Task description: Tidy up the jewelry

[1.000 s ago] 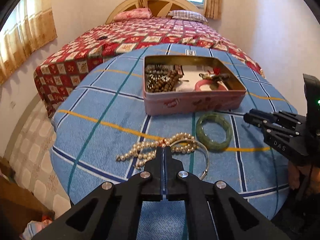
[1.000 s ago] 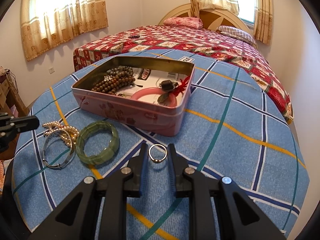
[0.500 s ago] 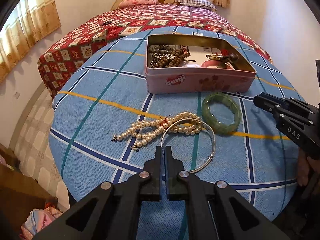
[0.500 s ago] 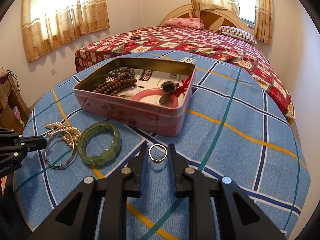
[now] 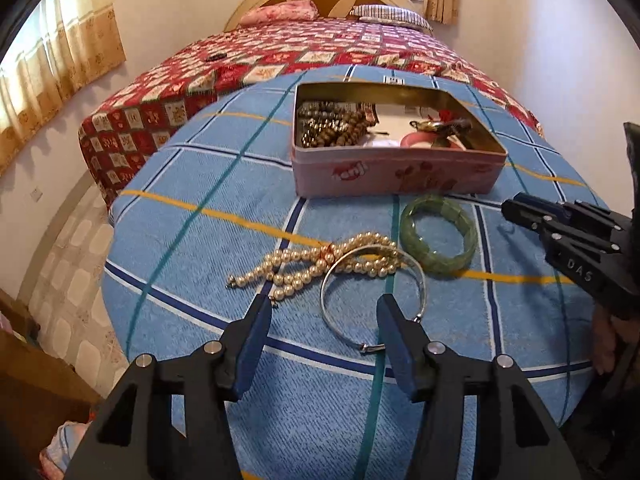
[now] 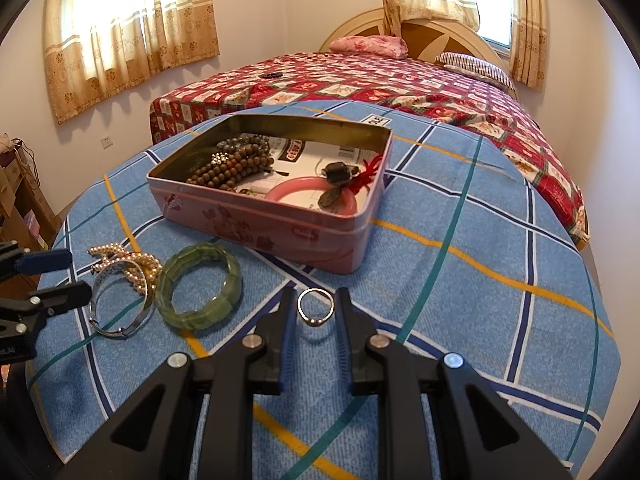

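A pink tin box stands on the blue checked table and holds brown beads, a pink bangle and small pieces. In front of it lie a pearl necklace, a silver bangle and a green bangle. My left gripper is open, its fingers either side of the silver bangle's near part. My right gripper is shut on a small silver ring and holds it upright over the table in front of the box.
A bed with a red patterned cover stands behind the table. The table's edge drops to a tiled floor at the left. Curtained windows are on the walls. The right gripper shows at the right of the left wrist view.
My left gripper has opened from shut and drawn back and down, with the silver bangle now between its fingers. The right gripper still holds the ring and has barely moved.
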`<state>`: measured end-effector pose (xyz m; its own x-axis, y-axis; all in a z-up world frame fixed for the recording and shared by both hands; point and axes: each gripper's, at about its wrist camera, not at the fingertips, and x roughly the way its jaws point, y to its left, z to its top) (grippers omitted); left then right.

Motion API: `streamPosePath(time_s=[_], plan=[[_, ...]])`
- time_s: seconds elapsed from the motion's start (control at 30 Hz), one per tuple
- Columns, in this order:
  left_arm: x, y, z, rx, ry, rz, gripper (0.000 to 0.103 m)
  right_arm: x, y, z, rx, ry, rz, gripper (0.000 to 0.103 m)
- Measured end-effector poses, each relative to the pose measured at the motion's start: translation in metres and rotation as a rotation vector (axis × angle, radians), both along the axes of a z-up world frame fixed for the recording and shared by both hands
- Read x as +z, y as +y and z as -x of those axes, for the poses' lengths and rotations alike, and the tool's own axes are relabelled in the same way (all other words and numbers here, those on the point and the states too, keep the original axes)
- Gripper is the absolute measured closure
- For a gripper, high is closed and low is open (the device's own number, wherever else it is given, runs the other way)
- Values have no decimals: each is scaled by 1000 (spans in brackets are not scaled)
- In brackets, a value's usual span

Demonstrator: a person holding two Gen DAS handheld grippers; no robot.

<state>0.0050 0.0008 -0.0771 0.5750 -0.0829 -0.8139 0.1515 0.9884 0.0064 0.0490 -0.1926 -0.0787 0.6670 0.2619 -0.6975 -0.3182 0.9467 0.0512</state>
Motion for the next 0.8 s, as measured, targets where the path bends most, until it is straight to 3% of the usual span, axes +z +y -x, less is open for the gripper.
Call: streamPosePath(time_s=[0.07,0.23,0.37,0.8], plan=[[-4,-2,-2,-15,18,10,72,0,0,0,0,1,1,81],[-18,-10,-8,-42,46,3,83,0,-1,0,1,4,4,81],[-9,-6,-6,-55,19,20,100,2,-2,3,7,-15,-12,82],[61,0,-15,-123,-141,64,100,19,-10,11,-4,-69,-33,82]])
